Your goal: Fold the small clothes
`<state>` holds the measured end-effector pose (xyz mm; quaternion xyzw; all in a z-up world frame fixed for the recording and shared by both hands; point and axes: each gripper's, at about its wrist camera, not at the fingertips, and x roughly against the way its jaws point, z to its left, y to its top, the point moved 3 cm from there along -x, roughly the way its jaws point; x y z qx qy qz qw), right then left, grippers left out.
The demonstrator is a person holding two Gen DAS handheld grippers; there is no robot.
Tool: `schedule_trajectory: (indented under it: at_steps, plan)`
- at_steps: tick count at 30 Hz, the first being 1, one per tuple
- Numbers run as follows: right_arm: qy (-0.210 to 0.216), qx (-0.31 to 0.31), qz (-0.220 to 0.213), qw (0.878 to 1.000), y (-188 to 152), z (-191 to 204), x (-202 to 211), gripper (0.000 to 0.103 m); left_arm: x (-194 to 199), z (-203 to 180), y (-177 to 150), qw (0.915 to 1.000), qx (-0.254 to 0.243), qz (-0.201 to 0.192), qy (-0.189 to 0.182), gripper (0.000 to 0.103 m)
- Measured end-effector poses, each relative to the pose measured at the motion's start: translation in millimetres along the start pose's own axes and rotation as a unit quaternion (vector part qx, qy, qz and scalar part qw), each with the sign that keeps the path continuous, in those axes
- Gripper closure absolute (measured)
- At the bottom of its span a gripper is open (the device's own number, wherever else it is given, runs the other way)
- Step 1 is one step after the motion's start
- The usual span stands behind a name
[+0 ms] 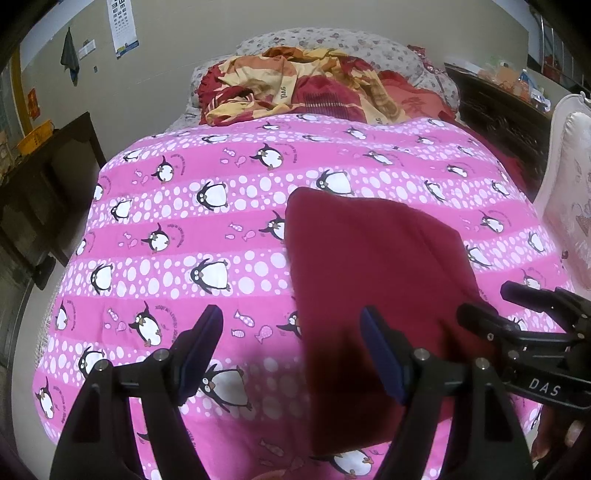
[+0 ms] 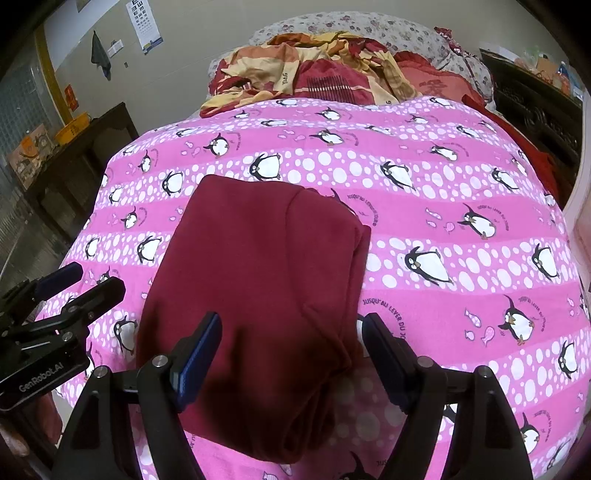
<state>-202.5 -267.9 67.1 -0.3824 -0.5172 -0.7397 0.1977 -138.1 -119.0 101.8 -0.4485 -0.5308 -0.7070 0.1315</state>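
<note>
A dark red garment point(image 1: 373, 266) lies folded into a rough rectangle on the pink penguin quilt point(image 1: 177, 229). My left gripper point(image 1: 291, 332) hangs open over the garment's left edge, with its right finger over the cloth and its left finger over the bare quilt. In the right wrist view the garment point(image 2: 266, 258) shows a fold seam on its right side. My right gripper point(image 2: 291, 328) is open above the garment's near right part, and nothing is pinched. Each gripper shows in the other's view: the right gripper point(image 1: 491, 301) and the left gripper point(image 2: 90, 280), both open.
Crumpled red and yellow bedding point(image 2: 314, 74) and a floral pillow point(image 2: 369, 29) lie at the bed's far end. A dark wooden table point(image 2: 85, 147) stands on the left, a dark cabinet point(image 1: 506, 107) on the right, and a pale padded chair back point(image 1: 572, 206) by the bed's right edge.
</note>
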Motion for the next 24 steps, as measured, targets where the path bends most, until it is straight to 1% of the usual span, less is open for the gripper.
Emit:
schedule_trajectory:
  at_steps: [10,17,24]
  plan:
    - [0.0,0.001,0.005,1.0,-0.2,1.0,-2.7,0.02,-0.9,0.9,0.2,1.0,0.001,0.001,0.001,0.027]
    - [0.002,0.001,0.009,1.0,-0.9,1.1,-5.1,0.02,-3.5,5.2,0.9,0.9999,0.015,0.003,-0.006,0.028]
    - [0.001,0.0,0.012,1.0,-0.8,-1.6,-6.7,0.02,-5.8,8.2,-0.8,0.9998,0.016,-0.007,-0.005,0.028]
